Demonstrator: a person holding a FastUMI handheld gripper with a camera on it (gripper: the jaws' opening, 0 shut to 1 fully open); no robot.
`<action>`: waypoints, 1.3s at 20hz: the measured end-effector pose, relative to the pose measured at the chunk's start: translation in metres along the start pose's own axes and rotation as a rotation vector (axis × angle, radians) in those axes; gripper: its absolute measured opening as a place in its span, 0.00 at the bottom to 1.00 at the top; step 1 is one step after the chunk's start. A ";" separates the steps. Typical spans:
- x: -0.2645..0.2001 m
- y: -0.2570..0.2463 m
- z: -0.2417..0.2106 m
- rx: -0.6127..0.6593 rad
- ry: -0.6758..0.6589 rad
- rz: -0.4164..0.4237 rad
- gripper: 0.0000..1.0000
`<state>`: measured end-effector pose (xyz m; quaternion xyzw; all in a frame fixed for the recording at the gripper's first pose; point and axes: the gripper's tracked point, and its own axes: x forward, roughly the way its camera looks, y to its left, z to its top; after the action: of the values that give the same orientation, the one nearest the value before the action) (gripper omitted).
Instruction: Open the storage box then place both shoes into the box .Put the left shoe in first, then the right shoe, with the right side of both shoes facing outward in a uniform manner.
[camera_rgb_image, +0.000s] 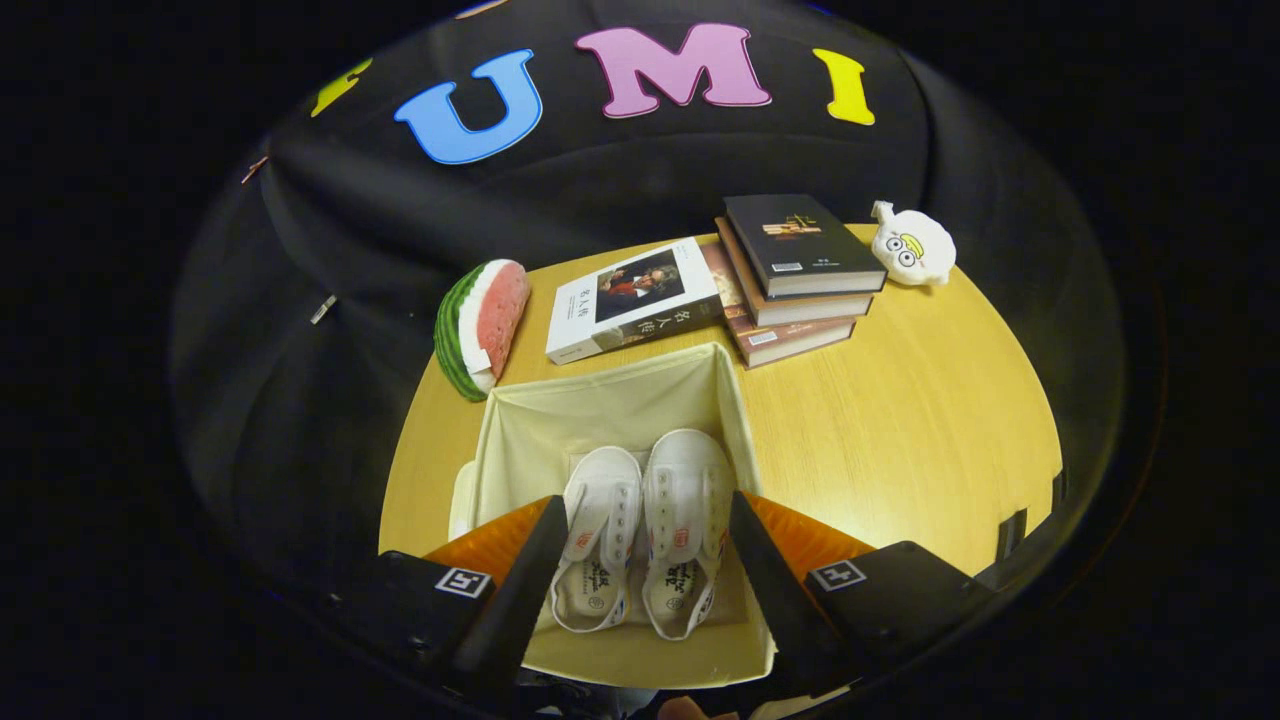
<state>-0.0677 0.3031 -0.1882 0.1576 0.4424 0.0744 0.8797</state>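
From my seat at the remote end, I see the gripper (640, 560) hanging above the storage box (520, 420) with its two fingers spread wide and released, gripping nothing. The box is open, a cream fabric bin standing on the round wooden counter (900, 420), and its near rim runs just under the fingers.

Both shoes lie inside the box, on its floor, side by side and touching along their inner edges. The shoe nearer my left finger (597, 540) and the shoe nearer my right finger (685, 530) are white canvas, laces up, toes pointing away from the gripper and heel openings toward it. Both sit in the gap between the fingers, lower than the fingertips. I cannot tell from here which one is the left shoe and which the right.

Beyond the box, at its far wall, a white-covered book (635, 300) lies flat on the counter. Just to the right of it stands a stack of books (800, 275) with a dark cover on top. Past the stack, further right, rests a small white plush toy (912, 246). To the left of the white book, at the counter's edge, a watermelon-slice cushion (480, 325) stands on its side.
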 end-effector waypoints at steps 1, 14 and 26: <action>-0.004 -0.008 0.007 -0.003 -0.025 -0.008 0.99; -0.060 -0.140 0.094 -0.135 -0.346 -0.170 0.99; -0.124 -0.192 0.165 -0.138 -0.662 -0.155 0.99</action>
<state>-0.0111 0.0545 -0.0683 0.0793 0.1377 -0.0178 0.9871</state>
